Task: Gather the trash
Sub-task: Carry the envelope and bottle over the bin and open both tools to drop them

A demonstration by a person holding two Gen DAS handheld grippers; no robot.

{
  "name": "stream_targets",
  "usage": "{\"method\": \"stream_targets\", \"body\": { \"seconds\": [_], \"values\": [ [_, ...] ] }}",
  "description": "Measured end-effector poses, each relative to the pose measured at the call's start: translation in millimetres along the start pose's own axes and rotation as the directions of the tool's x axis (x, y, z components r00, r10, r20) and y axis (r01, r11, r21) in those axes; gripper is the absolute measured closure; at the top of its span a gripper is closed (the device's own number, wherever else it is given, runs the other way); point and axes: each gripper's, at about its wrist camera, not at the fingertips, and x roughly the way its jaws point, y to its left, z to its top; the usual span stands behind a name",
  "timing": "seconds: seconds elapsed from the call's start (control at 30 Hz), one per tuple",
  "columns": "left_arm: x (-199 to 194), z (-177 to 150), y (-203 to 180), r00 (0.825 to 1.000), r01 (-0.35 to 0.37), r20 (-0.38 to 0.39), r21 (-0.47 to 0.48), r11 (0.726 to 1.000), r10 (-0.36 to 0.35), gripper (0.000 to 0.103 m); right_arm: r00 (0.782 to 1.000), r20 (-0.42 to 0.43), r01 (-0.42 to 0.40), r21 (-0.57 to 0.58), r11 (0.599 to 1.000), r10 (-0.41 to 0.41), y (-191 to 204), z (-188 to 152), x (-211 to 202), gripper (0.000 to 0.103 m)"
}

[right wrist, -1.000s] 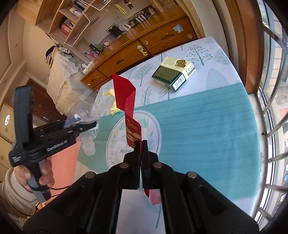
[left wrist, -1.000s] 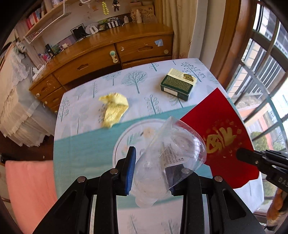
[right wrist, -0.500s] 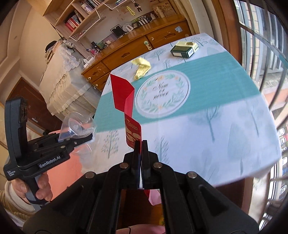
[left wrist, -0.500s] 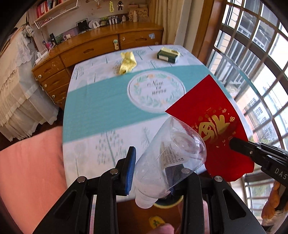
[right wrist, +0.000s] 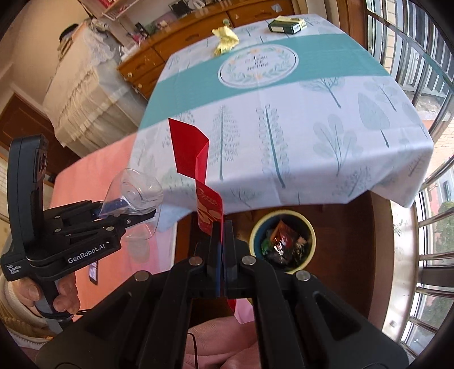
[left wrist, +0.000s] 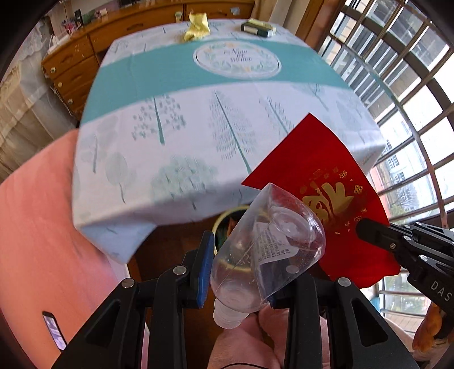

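My left gripper (left wrist: 237, 272) is shut on a clear plastic bottle (left wrist: 266, 249), held in the air off the table's near edge; it also shows in the right wrist view (right wrist: 133, 195). My right gripper (right wrist: 221, 241) is shut on a red envelope (right wrist: 195, 159) with gold print, also seen in the left wrist view (left wrist: 323, 195). A round bin (right wrist: 283, 241) with trash in it stands on the floor below the table edge, just right of my right gripper. A yellow wrapper (right wrist: 225, 39) and a green box (right wrist: 286, 25) lie at the table's far end.
The table has a teal and white tree-print cloth (right wrist: 283, 119). A pink cushion (left wrist: 37, 227) lies to the left. A wooden dresser (left wrist: 85, 45) stands behind the table. Windows with bars (left wrist: 411, 99) are on the right. A phone (left wrist: 54, 332) lies on the cushion.
Both grippers have pulled back from over the table to beyond its near edge, still holding the bottle and envelope. The bin on the floor has come into view.
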Motion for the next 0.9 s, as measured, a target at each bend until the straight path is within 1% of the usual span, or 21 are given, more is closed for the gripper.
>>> {"method": "stream_targets", "body": {
  "seconds": [0.07,0.2,0.4,0.53,0.6,0.73,0.8,0.9],
  "values": [
    [19.4,-10.3,-7.0,0.999,0.004,-0.035,-0.003,1.0,-0.004,0.073,0.999,-0.032,0.011,0.007,1.0,-0.011,-5.9,-8.5,9.6,0.103],
    [59.8,-29.6,-20.1,0.996,-0.007,-0.087,-0.007,1.0,0.007,0.073,0.996,-0.09,0.031,0.028,0.999,-0.028,-21.9,-37.0,34.2,0.103],
    [131.7,-43.5,-29.9,0.989,-0.038,-0.146,-0.031,0.999,0.033,0.073,0.982,-0.183,0.064,0.102,0.993,-0.045,-72.9,-54.2,103.6,0.103],
    [183.0,-50.9,-35.2,0.988,-0.049,-0.148,-0.055,0.997,0.04,0.073,0.97,-0.234,0.105,0.184,0.977,-0.06,-111.6,-67.8,155.9,0.103],
    [213.9,-54.3,-33.0,0.986,-0.054,-0.163,-0.083,0.995,0.039,0.073,0.966,-0.249,0.128,0.214,0.968,-0.072,-127.9,-72.8,178.7,0.103],
    [271.1,-59.0,-22.2,0.979,-0.043,-0.202,-0.156,0.987,0.011,0.072,0.958,-0.273,0.164,0.263,0.951,-0.09,-157.9,-78.1,227.7,0.103],
    [295.7,-60.3,-16.0,0.977,-0.058,-0.213,-0.163,0.985,0.023,0.072,0.957,-0.27,0.177,0.269,0.947,-0.102,-170.7,-78.2,251.7,0.103],
    [323.8,-61.5,-10.3,0.978,-0.083,-0.203,-0.168,0.982,0.048,0.072,0.956,-0.269,0.188,0.264,0.946,-0.116,-183.5,-78.7,283.0,0.103]
  ]
}}
